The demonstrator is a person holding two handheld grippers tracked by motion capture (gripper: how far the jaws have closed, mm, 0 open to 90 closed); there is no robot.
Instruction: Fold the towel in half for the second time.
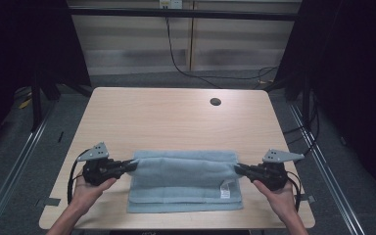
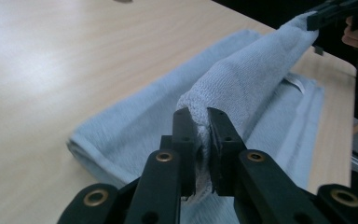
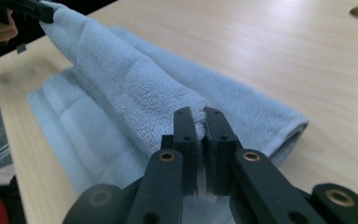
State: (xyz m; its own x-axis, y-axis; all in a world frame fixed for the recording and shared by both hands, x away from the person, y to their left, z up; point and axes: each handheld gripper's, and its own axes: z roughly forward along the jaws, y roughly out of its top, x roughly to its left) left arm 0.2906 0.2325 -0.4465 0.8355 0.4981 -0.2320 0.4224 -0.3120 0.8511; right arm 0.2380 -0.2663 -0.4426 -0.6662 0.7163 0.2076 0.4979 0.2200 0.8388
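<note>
Two grippers work one light blue towel [image 1: 183, 181] on the near half of a pale wood-grain table [image 1: 176, 117]. Towel lies folded, long axis left to right, near edge close to the person's side of the table.

Left gripper [image 1: 129, 167]: held in the person's left hand [image 1: 90, 188], jaws closed on the towel's left end. In the left gripper view the left gripper [image 2: 201, 140] has terry cloth pinched between both black jaws, and a fold of the towel [image 2: 251, 79] rises as a ridge off the layer beneath.

Right gripper [image 1: 239, 169]: held in the right hand [image 1: 279, 193], jaws closed on the towel's right end. In the right gripper view the right gripper [image 3: 201, 140] likewise clamps a bunch of cloth, and the lifted ridge of towel [image 3: 135, 93] runs to the other gripper at top left.

Upper layer is raised between the two grips; lower layers rest flat on the table. A white label [image 1: 226, 189] shows on the towel near its right front corner. Round cable hole [image 1: 215, 102] sits in the tabletop at far right, well apart from the towel. Grey three-cornered plates top both grippers.
</note>
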